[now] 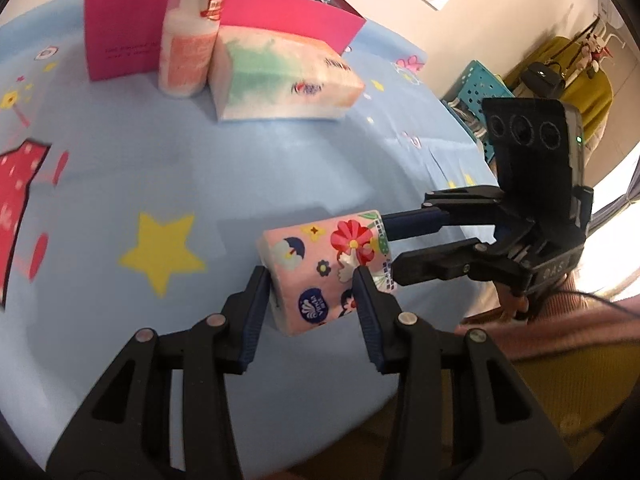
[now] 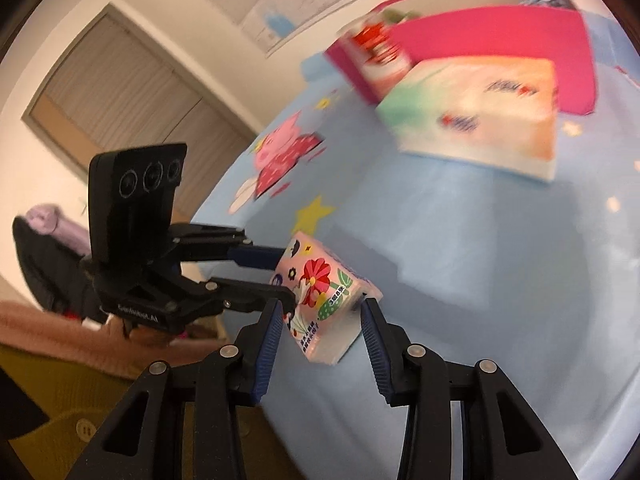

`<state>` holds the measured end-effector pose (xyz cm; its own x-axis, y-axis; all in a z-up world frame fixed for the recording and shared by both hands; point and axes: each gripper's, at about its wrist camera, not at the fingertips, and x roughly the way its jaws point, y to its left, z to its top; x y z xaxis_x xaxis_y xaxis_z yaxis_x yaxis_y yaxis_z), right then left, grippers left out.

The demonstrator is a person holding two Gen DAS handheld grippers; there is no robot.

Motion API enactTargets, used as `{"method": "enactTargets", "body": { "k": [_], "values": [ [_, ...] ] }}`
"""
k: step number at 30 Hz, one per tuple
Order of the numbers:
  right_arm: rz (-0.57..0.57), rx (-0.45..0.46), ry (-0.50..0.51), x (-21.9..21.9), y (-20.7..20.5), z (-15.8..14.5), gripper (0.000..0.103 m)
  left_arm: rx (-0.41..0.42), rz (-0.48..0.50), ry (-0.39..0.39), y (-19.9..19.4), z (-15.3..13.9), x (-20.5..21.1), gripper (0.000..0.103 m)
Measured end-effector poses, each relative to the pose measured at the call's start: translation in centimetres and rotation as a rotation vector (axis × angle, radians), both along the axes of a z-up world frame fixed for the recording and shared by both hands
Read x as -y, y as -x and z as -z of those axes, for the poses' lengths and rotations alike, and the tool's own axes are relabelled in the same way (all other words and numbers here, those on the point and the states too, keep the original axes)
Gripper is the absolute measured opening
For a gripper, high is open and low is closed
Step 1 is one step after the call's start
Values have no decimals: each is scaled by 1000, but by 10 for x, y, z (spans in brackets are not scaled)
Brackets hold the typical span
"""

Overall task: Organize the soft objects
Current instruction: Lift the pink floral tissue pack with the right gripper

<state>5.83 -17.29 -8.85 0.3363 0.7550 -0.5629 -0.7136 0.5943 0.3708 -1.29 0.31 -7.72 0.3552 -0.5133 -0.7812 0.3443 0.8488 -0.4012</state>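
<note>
The tissue pack [image 1: 324, 276] [image 2: 322, 306] is small and pink, printed with a red flower, little umbrellas and a blue round logo; it sits tilted above the near edge of the table. The left gripper [image 1: 312, 292] [image 2: 288, 276] has its jaws around one end, both pads pressed on the pack's sides. The right gripper [image 2: 322, 322] [image 1: 390, 242] has its jaws set wider around the other end; whether its pads touch, I cannot tell.

The cloth [image 1: 240, 168] is light blue with yellow stars and a cartoon pig. Farther back lie a large tissue pack [image 1: 280, 76], a bottle [image 1: 188, 52] and a pink box [image 1: 120, 40]. Behind are a cream wall, sockets, a wooden door [image 2: 120, 92] and a map.
</note>
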Motion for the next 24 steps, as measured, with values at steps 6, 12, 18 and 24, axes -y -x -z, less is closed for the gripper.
{"method": "enactTargets", "body": {
  "k": [6, 12, 18, 24],
  "values": [
    [75, 21, -23, 10, -21, -9, 42, 10, -18, -24, -24, 0, 8, 44],
    [118, 14, -27, 28, -24, -9, 42, -2, -36, -43, -28, -1, 7, 39],
    [113, -2, -27, 28, -24, -6, 42, 2, -38, -69, -27, -3, 8, 39],
    [121, 12, -9, 17, -20, -4, 40, -1, -33, -65, -27, -3, 12, 39]
  ]
}}
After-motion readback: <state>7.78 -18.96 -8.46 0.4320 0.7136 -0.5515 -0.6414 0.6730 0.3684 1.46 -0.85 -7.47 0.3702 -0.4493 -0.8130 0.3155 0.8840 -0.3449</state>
